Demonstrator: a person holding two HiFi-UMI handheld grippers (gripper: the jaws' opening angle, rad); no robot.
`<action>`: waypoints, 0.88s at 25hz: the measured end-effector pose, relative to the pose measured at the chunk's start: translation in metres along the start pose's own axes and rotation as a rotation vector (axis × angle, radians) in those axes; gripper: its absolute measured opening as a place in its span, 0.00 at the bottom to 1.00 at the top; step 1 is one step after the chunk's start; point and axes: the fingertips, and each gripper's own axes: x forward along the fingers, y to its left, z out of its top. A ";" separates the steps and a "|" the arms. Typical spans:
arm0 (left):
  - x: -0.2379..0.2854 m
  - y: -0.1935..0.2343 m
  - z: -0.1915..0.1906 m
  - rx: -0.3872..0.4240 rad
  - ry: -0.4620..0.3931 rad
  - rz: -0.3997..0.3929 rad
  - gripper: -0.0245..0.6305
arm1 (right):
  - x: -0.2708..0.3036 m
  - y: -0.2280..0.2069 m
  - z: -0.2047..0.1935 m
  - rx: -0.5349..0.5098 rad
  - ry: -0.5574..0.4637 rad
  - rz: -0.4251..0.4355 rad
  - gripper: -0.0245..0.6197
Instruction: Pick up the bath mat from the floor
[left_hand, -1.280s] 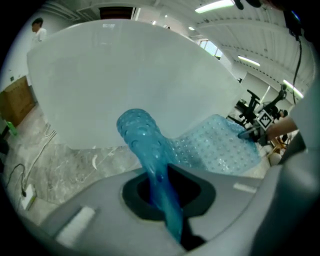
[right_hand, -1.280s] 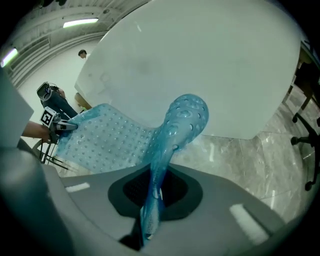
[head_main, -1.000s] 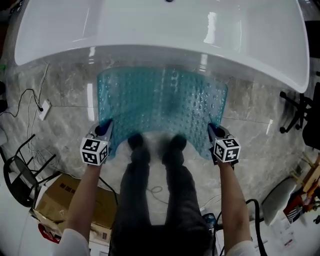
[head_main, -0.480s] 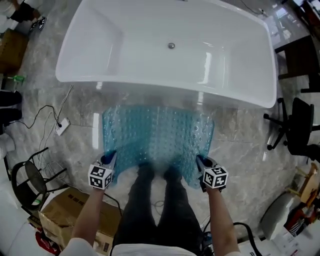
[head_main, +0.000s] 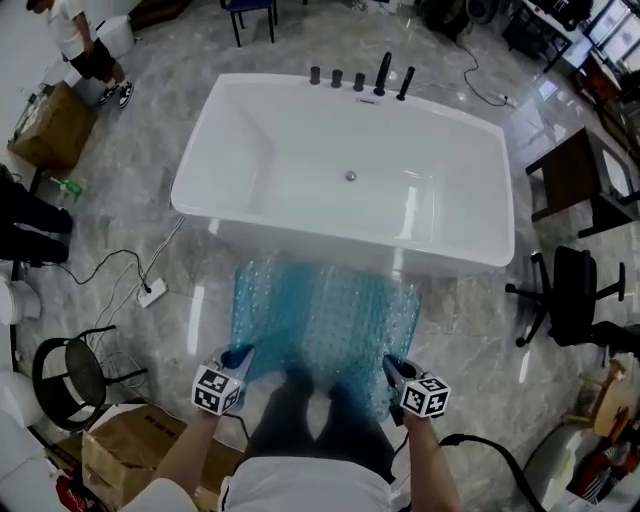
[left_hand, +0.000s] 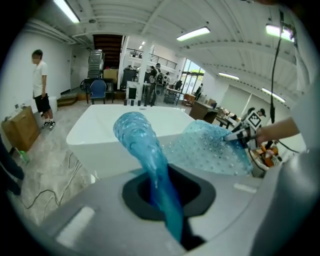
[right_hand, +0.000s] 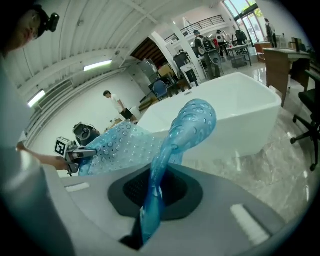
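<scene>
A translucent blue bath mat (head_main: 325, 320) with raised bumps hangs stretched between my two grippers, in front of the white bathtub (head_main: 350, 165). My left gripper (head_main: 235, 362) is shut on the mat's near left corner, and my right gripper (head_main: 392, 372) is shut on its near right corner. In the left gripper view the mat (left_hand: 150, 165) runs pinched between the jaws and curls up over the tub. The right gripper view shows the same pinch on the mat (right_hand: 170, 150). The mat hides my feet and part of my legs.
Marble floor (head_main: 480, 320) lies all round. A power strip with cables (head_main: 152, 292) lies at the left, a black stool (head_main: 70, 372) and cardboard boxes (head_main: 125, 455) at lower left. An office chair (head_main: 570, 295) and a dark table (head_main: 575, 175) stand at the right. A person (head_main: 85, 50) stands far left.
My head and both grippers have risen well above the floor. The mat has come up with them, and the whole tub is now in view.
</scene>
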 end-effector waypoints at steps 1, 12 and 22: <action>-0.016 -0.006 0.008 0.001 -0.013 -0.008 0.06 | -0.012 0.015 0.006 -0.007 -0.016 0.006 0.07; -0.122 -0.038 0.080 0.036 -0.173 -0.074 0.06 | -0.097 0.126 0.062 -0.044 -0.192 0.054 0.08; -0.140 -0.079 0.109 0.070 -0.284 -0.099 0.06 | -0.155 0.149 0.081 0.039 -0.405 0.122 0.08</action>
